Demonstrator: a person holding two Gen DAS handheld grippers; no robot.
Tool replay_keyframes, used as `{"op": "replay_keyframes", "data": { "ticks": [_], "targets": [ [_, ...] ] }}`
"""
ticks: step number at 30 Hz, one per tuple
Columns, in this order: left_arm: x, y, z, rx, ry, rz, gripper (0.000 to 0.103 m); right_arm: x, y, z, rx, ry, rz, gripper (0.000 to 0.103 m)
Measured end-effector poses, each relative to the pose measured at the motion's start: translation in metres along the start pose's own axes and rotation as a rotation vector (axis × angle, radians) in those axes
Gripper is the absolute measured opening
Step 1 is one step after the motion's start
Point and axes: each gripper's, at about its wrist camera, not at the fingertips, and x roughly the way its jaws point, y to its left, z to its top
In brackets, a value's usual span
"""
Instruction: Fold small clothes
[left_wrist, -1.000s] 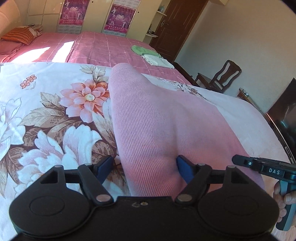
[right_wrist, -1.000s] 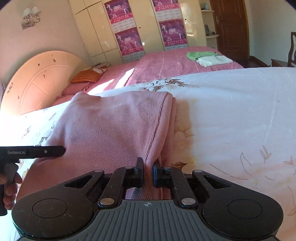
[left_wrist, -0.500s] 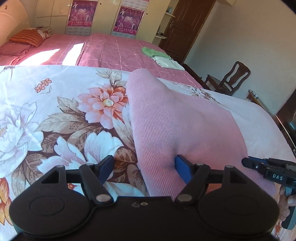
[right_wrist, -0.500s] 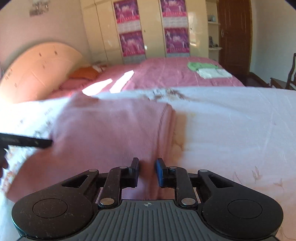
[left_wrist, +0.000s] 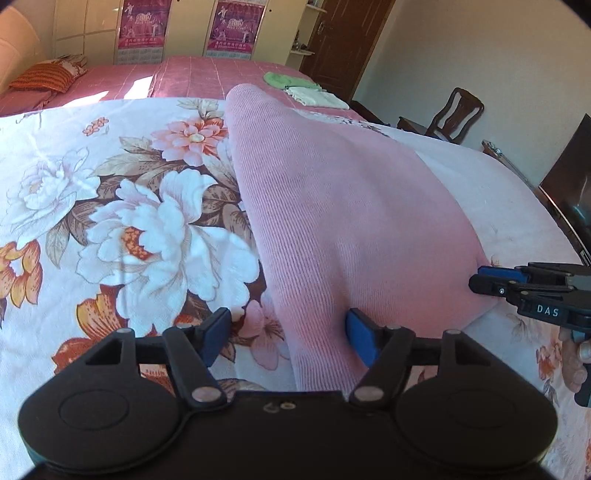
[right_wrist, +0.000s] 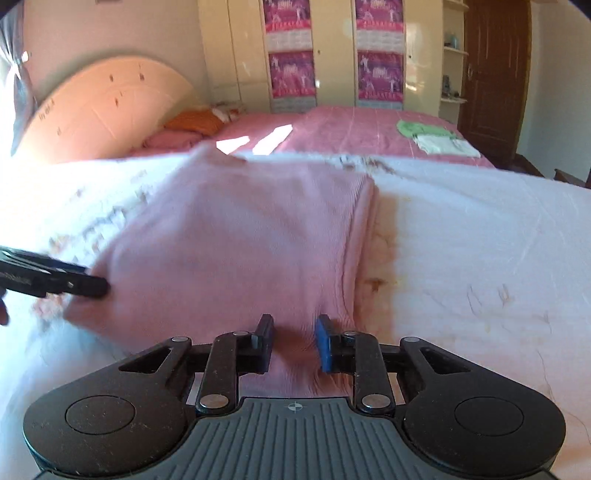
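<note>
Right gripper (right_wrist: 293, 343) jaws just opened off the ribbed pink knit garment (left_wrist: 332, 206), which lies folded on the floral bedsheet (left_wrist: 110, 221); left gripper (left_wrist: 288, 338) hangs open astride its edge, so pulling back could snag the fold loose

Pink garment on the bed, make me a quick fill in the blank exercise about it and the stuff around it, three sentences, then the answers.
1. The pink garment lies on a bedspread printed with large ____.
2. On the far pink bed, a green item lies next to a folded ____ one.
3. The right gripper has its jaws slightly apart, with ____ fabric between them.

Missing words: flowers; white; pink
</note>
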Motion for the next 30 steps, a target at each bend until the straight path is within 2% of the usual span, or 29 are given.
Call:
{"op": "replay_keyframes", "data": {
  "ticks": [1,4,7,8,10,12,14,17,20,21,30],
  "targets": [
    [-0.004,0.0,0.006,-0.007,-0.005,-0.003,0.067,-0.003,-0.003,0.003,0.03,-0.018,0.007,0.022],
    [-0.013,0.002,0.033,-0.005,-0.105,-0.001,0.069,-0.015,-0.014,0.019,0.104,-0.137,0.021,0.025],
    [-0.003,0.004,0.066,-0.008,-0.145,0.029,0.076,-0.002,-0.036,0.046,0.205,-0.147,0.033,0.037],
    [0.004,0.005,0.076,-0.014,-0.132,0.028,0.076,0.007,-0.045,0.052,0.236,-0.137,0.045,0.039],
    [0.022,0.01,0.087,-0.035,-0.076,0.0,0.08,0.026,-0.065,0.061,0.349,-0.072,0.081,0.061],
    [0.037,0.017,0.089,-0.064,-0.02,-0.009,0.081,0.036,-0.081,0.063,0.43,-0.049,0.136,0.069],
    [0.045,0.02,0.085,-0.051,0.004,-0.043,0.081,0.04,-0.093,0.061,0.456,-0.032,0.172,0.071],
    [0.055,0.031,0.074,-0.09,0.03,-0.094,0.083,0.047,-0.112,0.053,0.505,0.021,0.254,0.072],
    [0.057,0.034,0.069,-0.091,0.016,-0.107,0.083,0.051,-0.124,0.047,0.54,0.037,0.41,0.082],
    [0.058,0.032,0.07,-0.081,0.016,-0.104,0.082,0.053,-0.127,0.048,0.545,0.042,0.436,0.084],
    [0.058,0.024,0.071,-0.033,0.012,-0.087,0.082,0.064,-0.1,0.06,0.402,0.036,0.414,0.084]
  ]
}}
